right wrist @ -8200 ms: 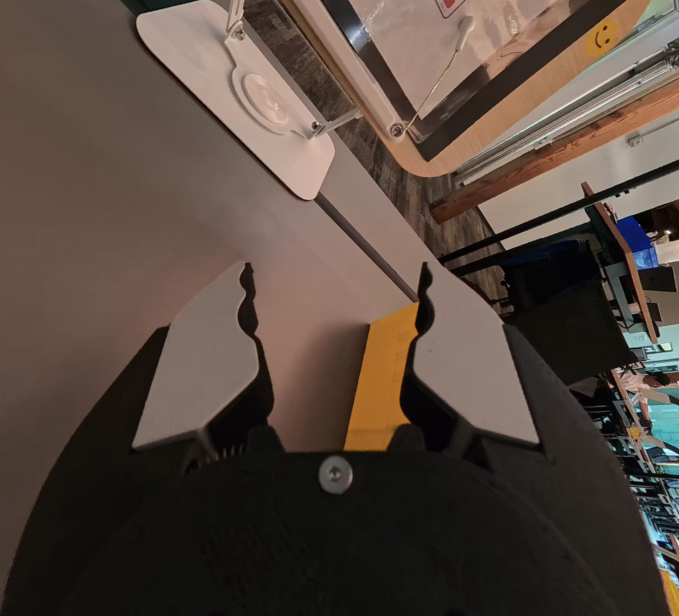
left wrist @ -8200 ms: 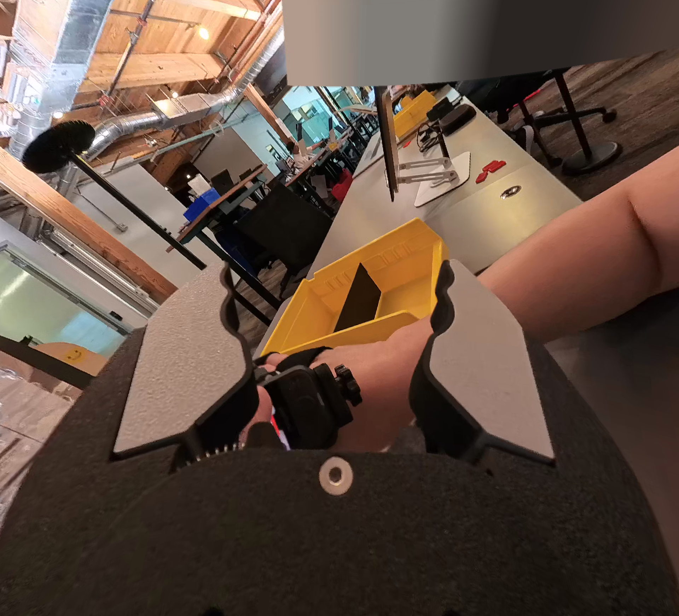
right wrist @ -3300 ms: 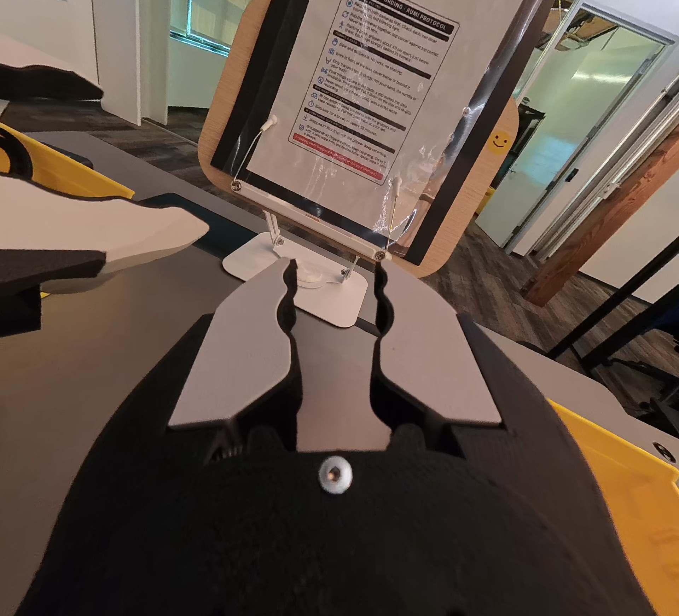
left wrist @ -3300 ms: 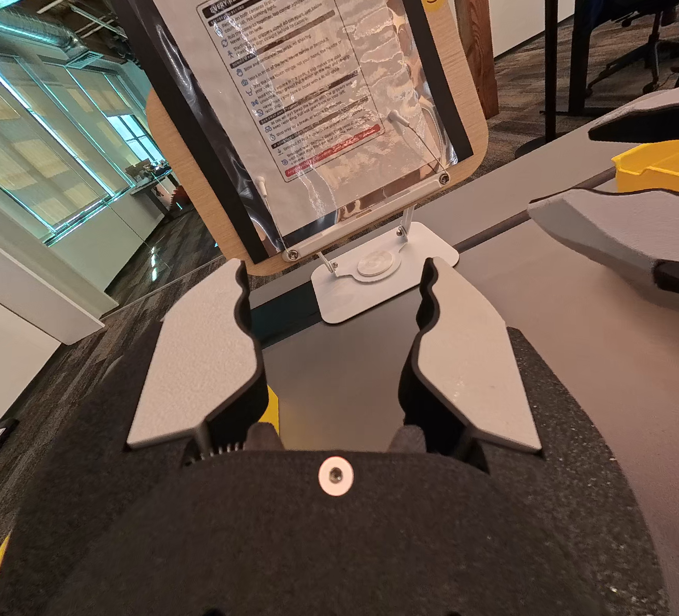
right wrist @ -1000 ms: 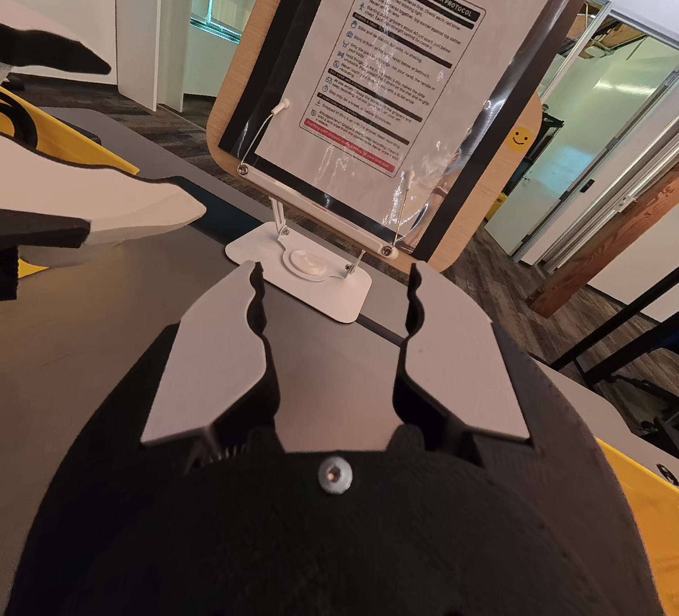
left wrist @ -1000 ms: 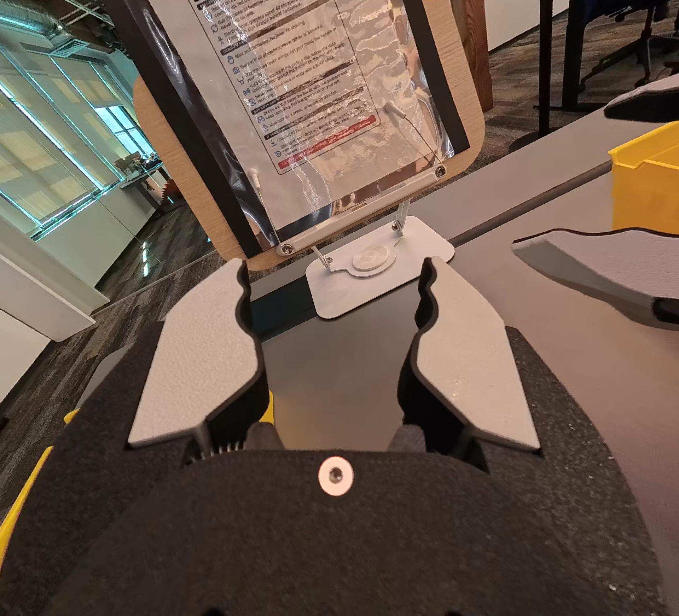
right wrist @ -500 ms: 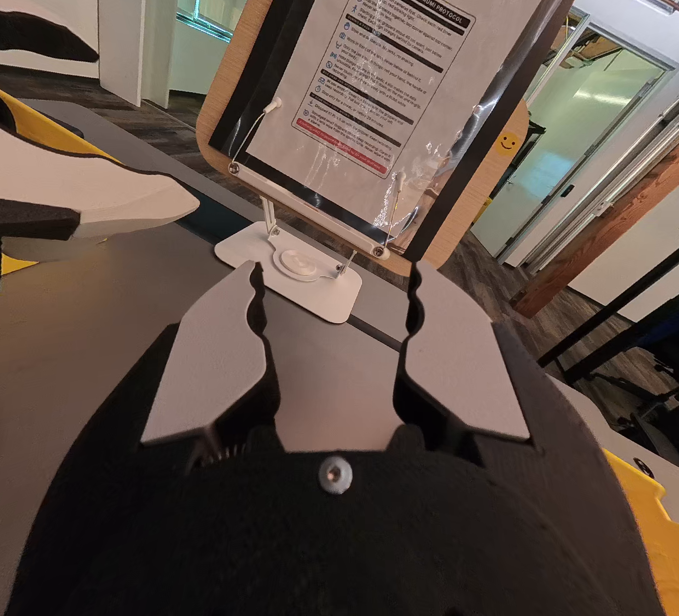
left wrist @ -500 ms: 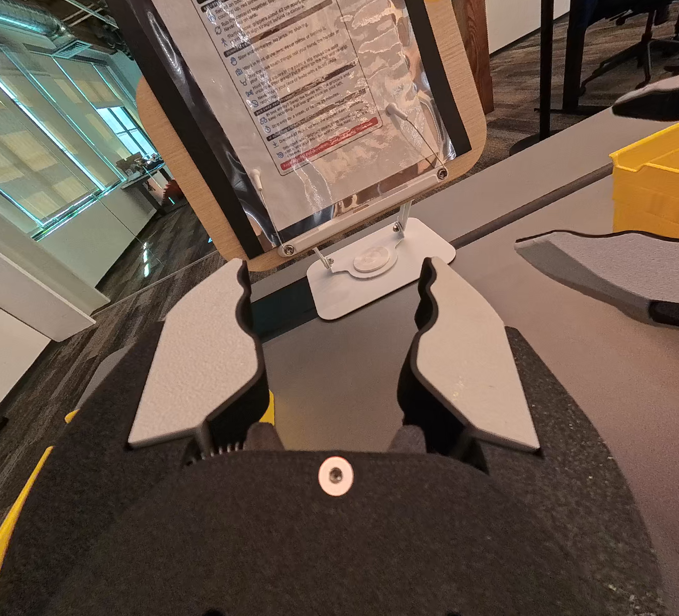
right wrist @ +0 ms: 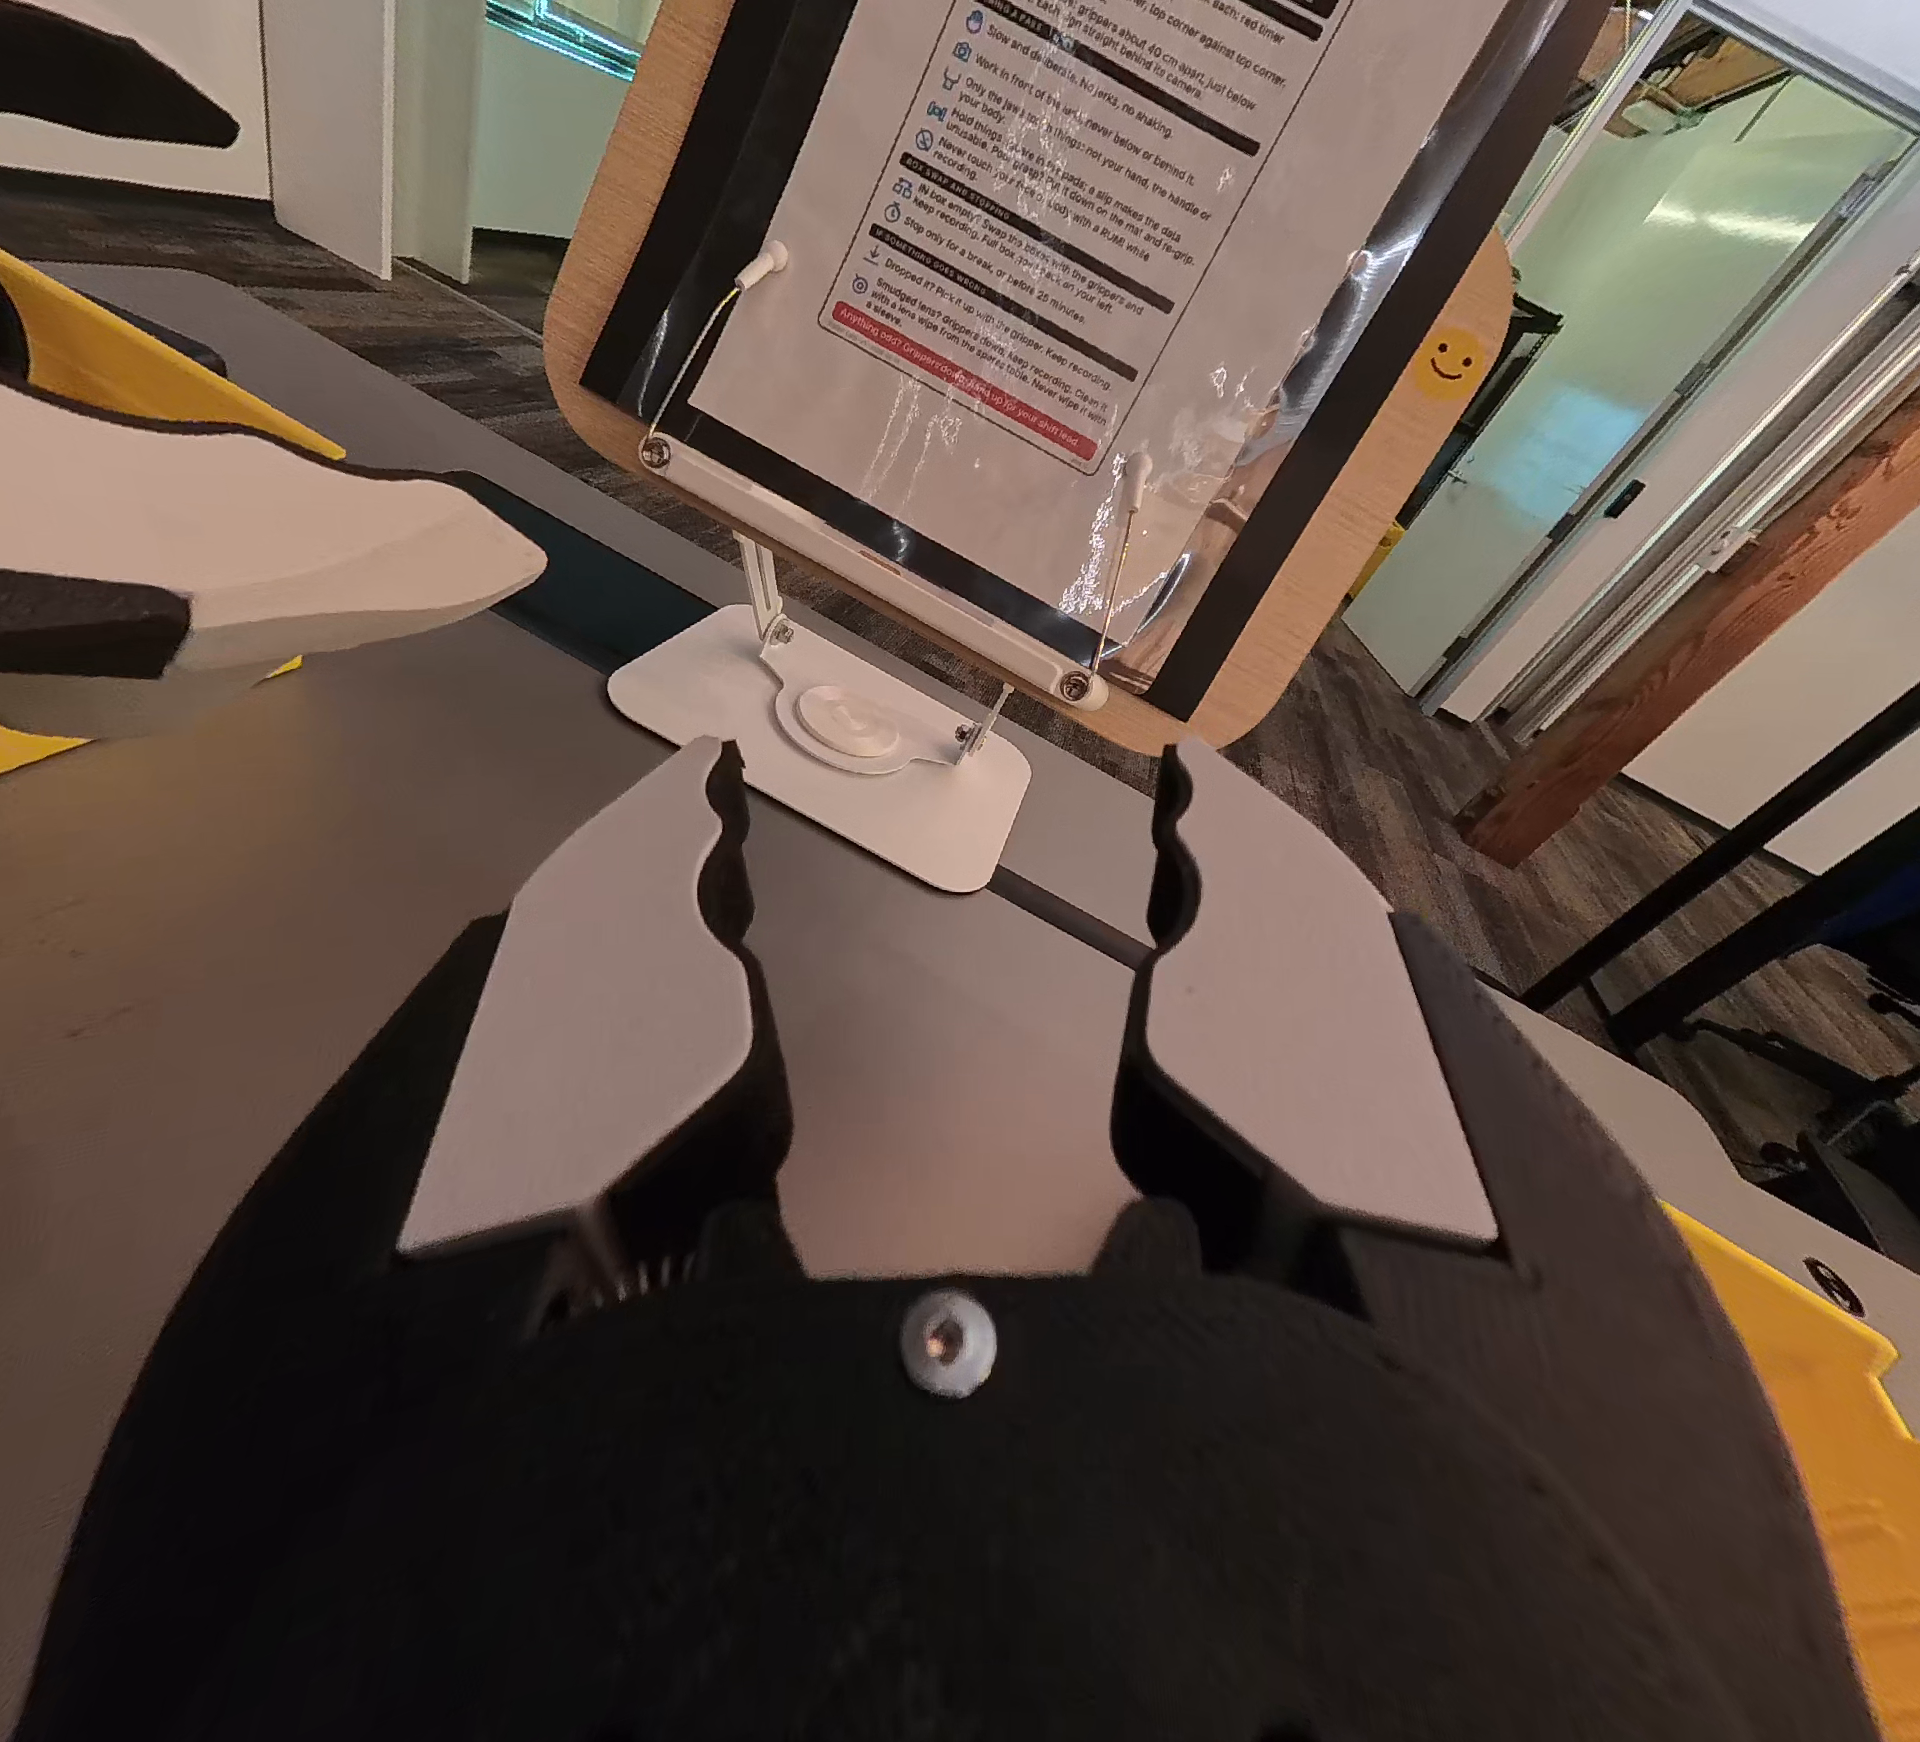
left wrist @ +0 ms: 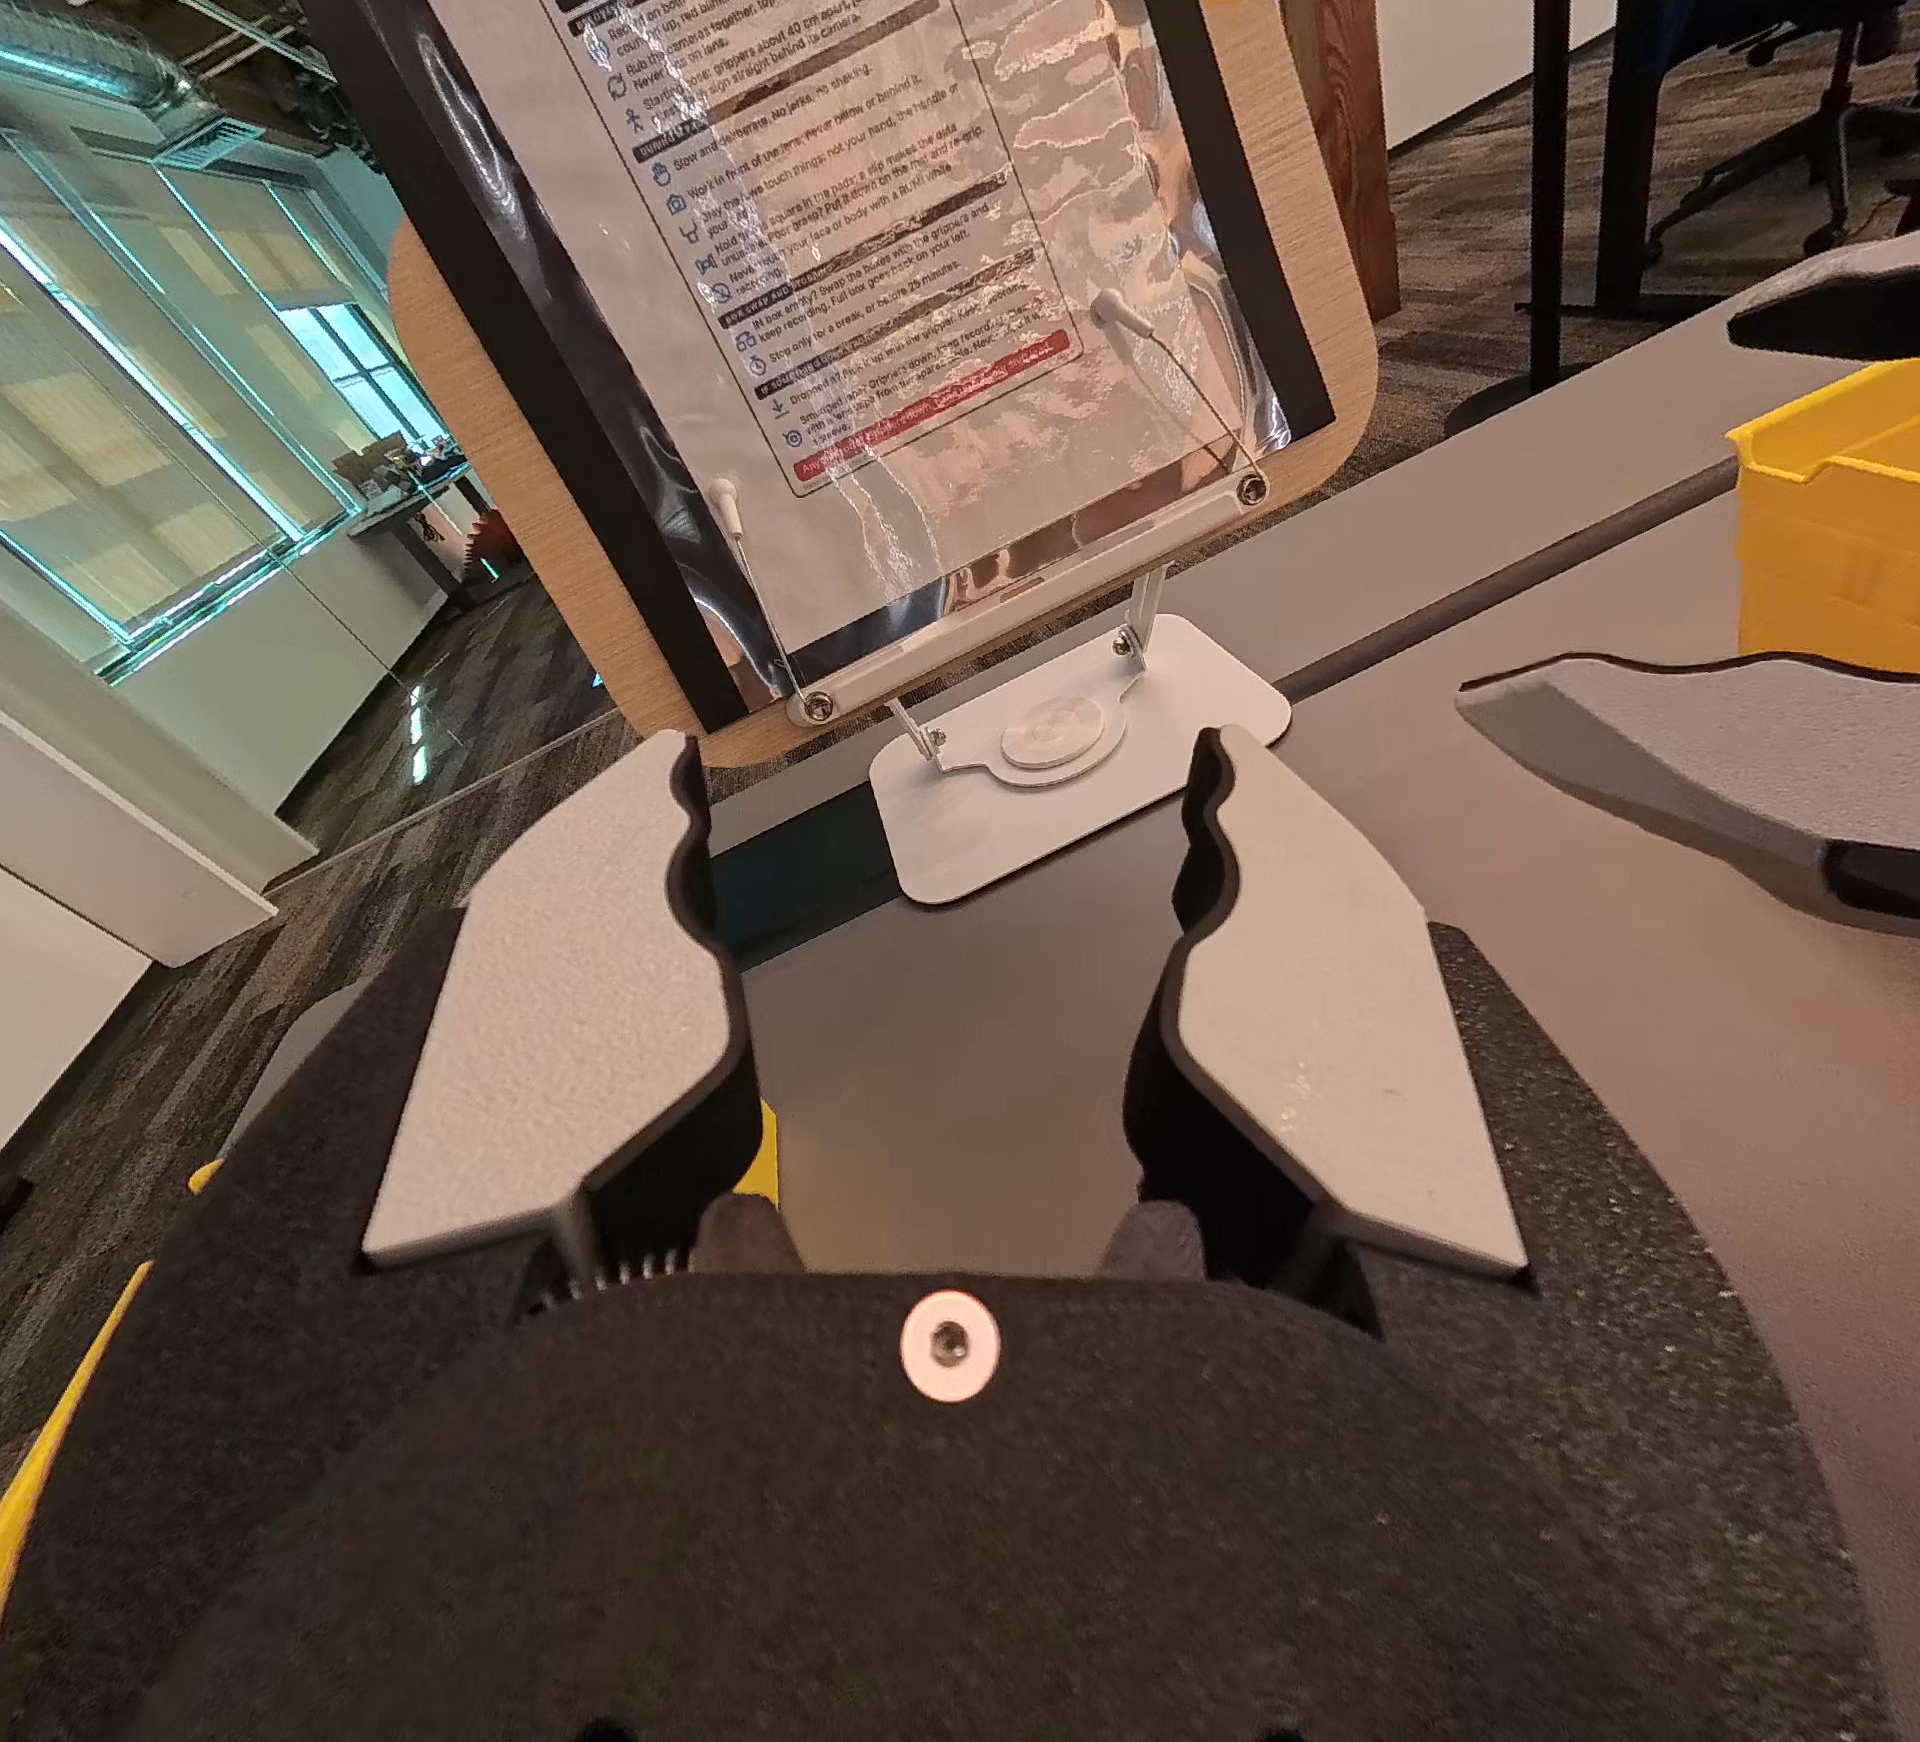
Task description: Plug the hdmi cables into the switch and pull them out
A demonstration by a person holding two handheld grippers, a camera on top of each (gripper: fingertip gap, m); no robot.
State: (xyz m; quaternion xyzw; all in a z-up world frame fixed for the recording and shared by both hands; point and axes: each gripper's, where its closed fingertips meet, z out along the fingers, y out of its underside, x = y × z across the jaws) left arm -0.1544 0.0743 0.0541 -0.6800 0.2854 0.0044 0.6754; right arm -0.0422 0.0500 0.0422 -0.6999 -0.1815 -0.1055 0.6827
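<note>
Evidently not yet begun: both grippers empty above a bare grey matte tabletop.

No HDMI cables and no switch anywhere in view, so whereabouts impossible to tell; plugging in and pulling out both judged still to do. Beyond the table, open office room with dark patterned carpet, tall windows far left, timber post far right. At the far table edge, tilted wooden-backed stand with a plastic-sleeved printed sheet on a white metal base plate. Yellow plastic bins at the right and, partly hidden, at the left. Left gripper spread wide, holding nothing; right gripper likewise spread, nothing between the flat grey fingers.
</note>
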